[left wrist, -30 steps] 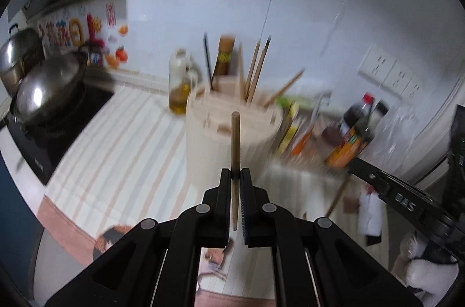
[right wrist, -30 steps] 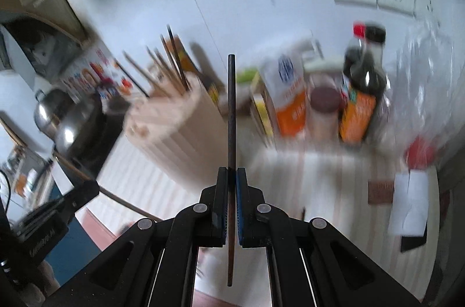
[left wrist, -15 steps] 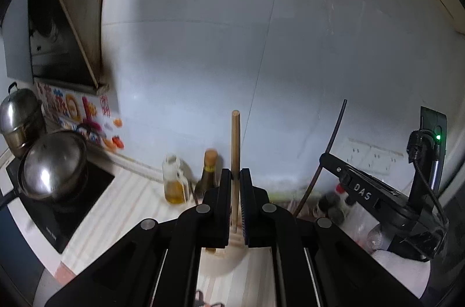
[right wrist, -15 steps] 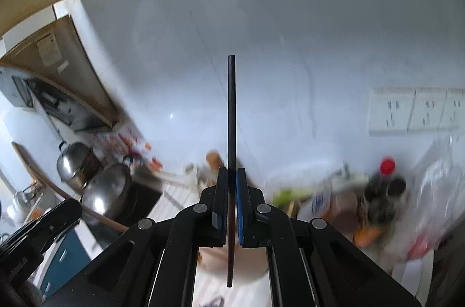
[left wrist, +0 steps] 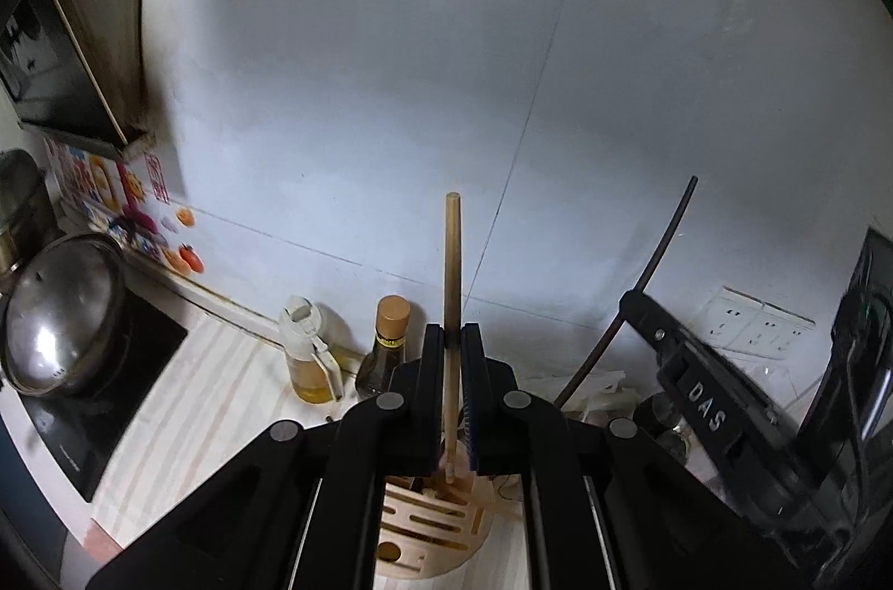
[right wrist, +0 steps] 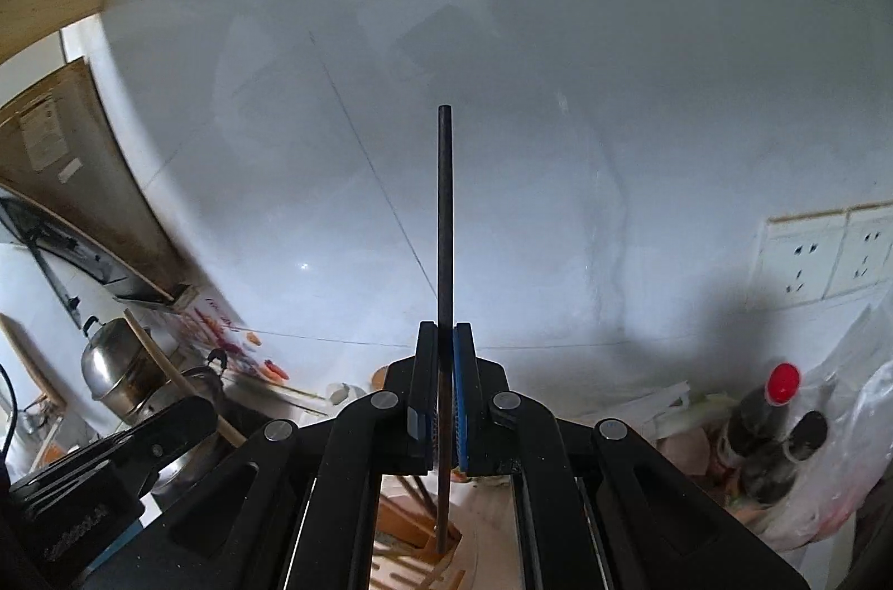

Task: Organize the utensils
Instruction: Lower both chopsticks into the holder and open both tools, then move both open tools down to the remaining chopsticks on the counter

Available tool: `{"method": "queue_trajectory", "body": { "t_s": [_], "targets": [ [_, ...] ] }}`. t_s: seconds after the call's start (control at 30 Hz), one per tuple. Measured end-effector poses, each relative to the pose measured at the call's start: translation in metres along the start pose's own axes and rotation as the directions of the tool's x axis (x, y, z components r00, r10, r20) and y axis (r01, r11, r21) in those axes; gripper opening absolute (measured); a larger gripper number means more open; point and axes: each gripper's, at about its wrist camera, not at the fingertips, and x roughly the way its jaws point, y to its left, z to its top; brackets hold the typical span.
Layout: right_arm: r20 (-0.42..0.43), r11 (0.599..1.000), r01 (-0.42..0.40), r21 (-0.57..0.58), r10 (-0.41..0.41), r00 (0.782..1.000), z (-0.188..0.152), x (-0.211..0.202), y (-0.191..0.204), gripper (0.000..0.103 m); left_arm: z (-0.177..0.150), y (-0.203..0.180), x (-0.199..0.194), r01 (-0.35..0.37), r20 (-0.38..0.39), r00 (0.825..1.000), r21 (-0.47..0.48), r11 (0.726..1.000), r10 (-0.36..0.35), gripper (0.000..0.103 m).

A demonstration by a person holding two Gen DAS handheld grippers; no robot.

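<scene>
My left gripper (left wrist: 453,339) is shut on a light wooden chopstick (left wrist: 452,266), held upright, its lower tip just over the slotted top of the round wooden utensil holder (left wrist: 430,534). My right gripper (right wrist: 445,339) is shut on a dark chopstick (right wrist: 445,210), also upright, its lower tip at a hole of the same holder (right wrist: 413,528). The right gripper (left wrist: 642,311) and its dark chopstick (left wrist: 667,238) also show in the left wrist view. The left gripper (right wrist: 190,414) and its wooden chopstick (right wrist: 167,367) show in the right wrist view.
An oil bottle (left wrist: 307,361) and a dark sauce bottle (left wrist: 388,344) stand behind the holder by the white tiled wall. A wok with lid (left wrist: 61,316) sits on the black cooktop at left. Sauce bottles (right wrist: 764,411), a plastic bag and wall sockets (right wrist: 826,255) are at right.
Both grippers have risen and tipped upright over the holder. The view swung from the counter to the wall, and both chopstick tips came down onto the holder's top.
</scene>
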Motion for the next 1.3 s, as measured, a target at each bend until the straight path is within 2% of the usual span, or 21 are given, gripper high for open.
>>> {"method": "queue_trajectory", "body": {
  "t_s": [0.27, 0.37, 0.53, 0.57, 0.6, 0.63, 0.67, 0.7, 0.77, 0.8, 0.87, 0.9, 0.93, 1.03, 1.13, 1.23, 1.3],
  "targets": [
    [-0.066, 1.0, -0.013, -0.014, 0.012, 0.998, -0.021, 0.034, -0.002, 0.005, -0.006, 0.003, 0.029, 0.007, -0.062, 0.998, 0.006, 1.0, -0.007, 0.003],
    [-0.088, 0.999, -0.024, -0.027, 0.021, 0.996, -0.028, 0.036, 0.0, 0.005, -0.011, 0.006, 0.035, 0.031, -0.091, 0.995, 0.0, 1.0, -0.031, 0.004],
    [-0.202, 0.997, -0.082, 0.006, 0.082, 0.976, -0.036, 0.038, -0.008, 0.006, -0.012, 0.009, 0.026, 0.046, -0.148, 0.988, -0.043, 0.998, -0.052, 0.01],
    [-0.22, 0.995, -0.098, 0.021, 0.1, 0.97, -0.036, 0.036, -0.011, 0.007, -0.011, 0.01, 0.02, 0.035, -0.151, 0.988, -0.047, 0.998, -0.042, 0.017],
    [-0.231, 0.993, -0.115, 0.033, 0.119, 0.966, -0.036, 0.031, -0.014, 0.013, -0.011, 0.01, 0.015, 0.02, -0.144, 0.989, -0.046, 0.999, -0.026, 0.041],
    [-0.232, 0.992, -0.124, 0.035, 0.129, 0.964, -0.036, 0.028, -0.016, 0.025, -0.012, 0.011, 0.007, 0.002, -0.13, 0.992, -0.041, 0.999, -0.007, 0.059],
    [-0.226, 0.992, -0.123, 0.038, 0.128, 0.966, -0.035, 0.019, -0.02, 0.031, -0.013, 0.012, 0.002, -0.006, -0.115, 0.993, -0.042, 0.999, 0.001, 0.091],
    [-0.222, 0.991, -0.123, 0.043, 0.13, 0.966, -0.035, 0.012, -0.023, 0.037, -0.015, 0.015, -0.009, -0.016, -0.083, 0.997, -0.05, 0.999, 0.012, 0.096],
    [-0.211, 0.991, -0.122, 0.046, 0.129, 0.969, -0.034, -0.006, -0.028, 0.039, -0.019, 0.019, -0.018, -0.023, -0.066, 0.998, -0.048, 0.999, 0.02, 0.096],
    [-0.209, 0.993, -0.112, 0.047, 0.119, 0.971, -0.035, -0.014, -0.031, 0.043, -0.024, 0.021, -0.023, -0.037, -0.067, 0.997, -0.044, 0.998, 0.034, 0.096],
    [-0.204, 0.994, -0.092, 0.052, 0.101, 0.974, -0.037, -0.028, -0.039, 0.056, -0.034, 0.025, -0.029, -0.068, -0.062, 0.996, -0.037, 0.997, 0.066, 0.098],
    [-0.201, 0.997, -0.059, 0.049, 0.067, 0.977, -0.041, -0.039, -0.044, 0.064, -0.041, 0.027, -0.033, -0.085, -0.056, 0.995, -0.03, 0.996, 0.083, 0.103],
    [-0.2, 0.998, -0.048, 0.048, 0.056, 0.978, -0.043, -0.044, -0.047, 0.068, -0.05, 0.028, -0.037, -0.104, -0.052, 0.993, -0.024, 0.994, 0.103, 0.103],
    [-0.223, 0.998, 0.032, 0.054, -0.019, 0.975, -0.064, -0.063, -0.064, 0.07, -0.074, 0.03, -0.041, -0.156, -0.052, 0.986, -0.012, 0.988, 0.155, 0.103],
    [-0.279, 0.993, 0.098, 0.062, -0.077, 0.957, -0.094, -0.067, -0.083, 0.07, -0.104, 0.031, -0.037, -0.17, -0.079, 0.982, -0.008, 0.985, 0.169, 0.103],
    [-0.333, 0.988, 0.148, 0.044, -0.125, 0.935, -0.13, -0.066, -0.1, 0.07, -0.142, 0.028, -0.023, -0.175, -0.153, 0.973, 0.013, 0.985, 0.174, 0.103],
    [-0.415, 0.982, 0.179, 0.055, -0.14, 0.899, -0.171, -0.06, -0.12, 0.07, -0.172, 0.026, -0.01, -0.189, -0.21, 0.959, 0.031, 0.982, 0.191, 0.103]
  ]
}}
